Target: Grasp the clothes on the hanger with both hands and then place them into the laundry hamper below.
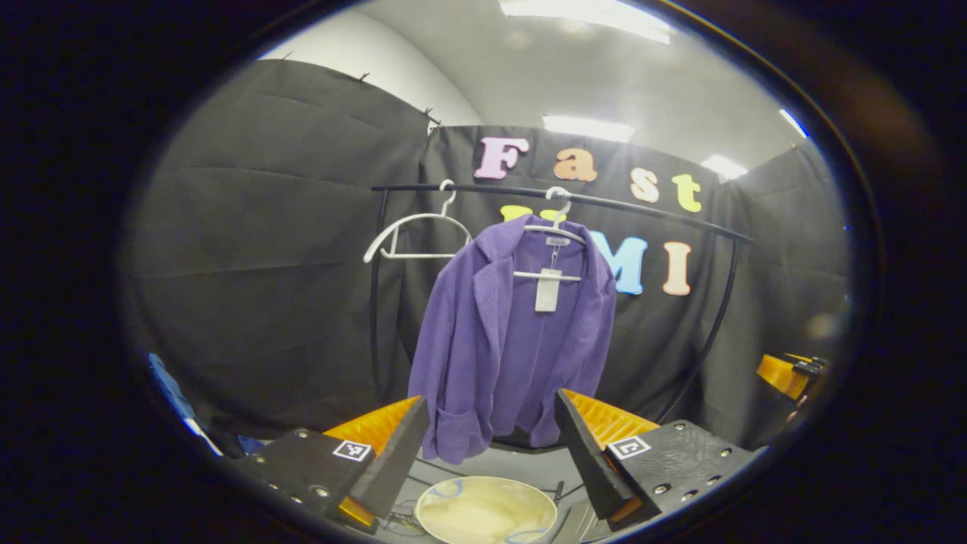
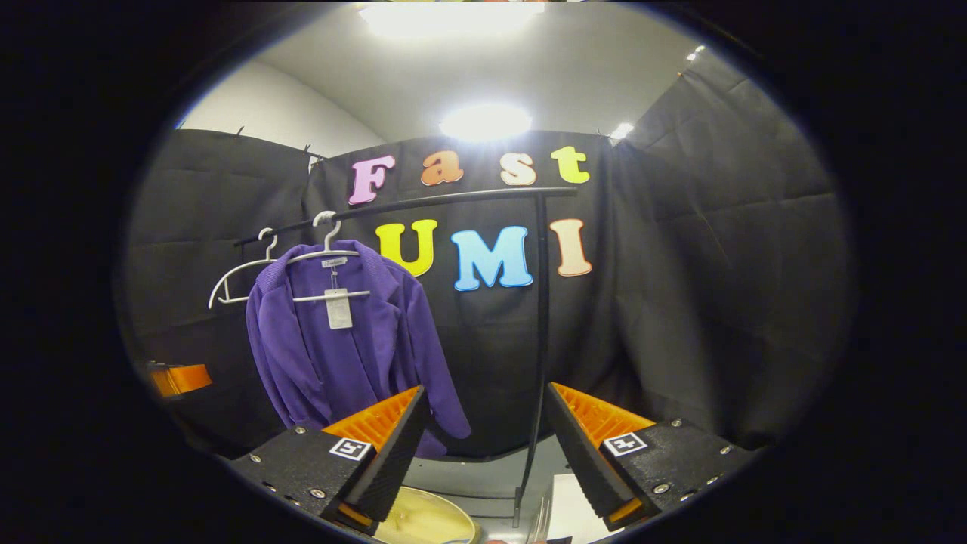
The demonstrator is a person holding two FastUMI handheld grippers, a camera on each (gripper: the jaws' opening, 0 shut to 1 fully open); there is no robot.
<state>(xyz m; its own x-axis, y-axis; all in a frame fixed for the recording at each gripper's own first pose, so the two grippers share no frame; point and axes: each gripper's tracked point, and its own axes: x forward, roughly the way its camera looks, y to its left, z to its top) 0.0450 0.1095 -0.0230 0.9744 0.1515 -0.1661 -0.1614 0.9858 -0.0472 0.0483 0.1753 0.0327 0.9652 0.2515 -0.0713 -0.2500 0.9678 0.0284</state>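
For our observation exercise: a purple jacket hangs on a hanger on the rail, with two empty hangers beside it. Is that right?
Not quite. Beside the purple jacket on the rail hangs one empty hanger, not two, as the left gripper view shows. The rest stands.

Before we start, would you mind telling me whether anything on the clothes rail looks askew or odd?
Mostly tidy. The purple jacket hangs unevenly on its white hanger: one side of the collar is folded over, and a paper tag dangles inside. An empty hanger hangs beside it on the black rail. Nothing looks damaged or spilled.
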